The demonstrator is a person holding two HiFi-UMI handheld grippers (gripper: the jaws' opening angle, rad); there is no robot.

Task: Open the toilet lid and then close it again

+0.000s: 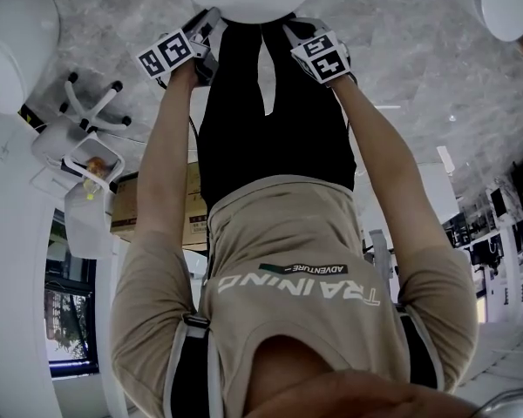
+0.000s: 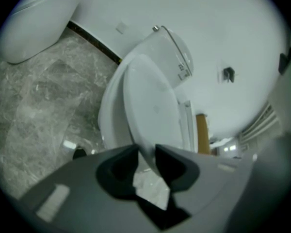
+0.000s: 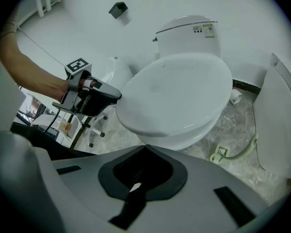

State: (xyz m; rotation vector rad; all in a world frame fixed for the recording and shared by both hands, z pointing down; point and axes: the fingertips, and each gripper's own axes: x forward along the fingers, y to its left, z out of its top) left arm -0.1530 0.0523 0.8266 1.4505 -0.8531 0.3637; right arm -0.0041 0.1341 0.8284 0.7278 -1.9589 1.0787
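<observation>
left gripper [image 2: 146, 152] pinches the smooth white plastic toilet lid [image 2: 150, 106] at its rim, probably light, stiff but slick; right gripper [image 3: 144, 148] closed, empty.

toilet lid [image 3: 177, 89]: glossy smooth plastic | floor [image 2: 39, 96]: polished grey marble

Floor [image 3: 233, 130]: grey veined marble tile. Standing on it: white toilet [image 3: 194, 137] against the wall, castor-based chair [image 3: 89, 130] nearby. Pale cable [image 3: 242, 152] with plug lies beside the toilet's base.

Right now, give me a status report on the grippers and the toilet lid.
Left gripper clamped on lid edge. Right gripper shut, empty, in front. Lid low over bowl. Nothing blocking.
</observation>
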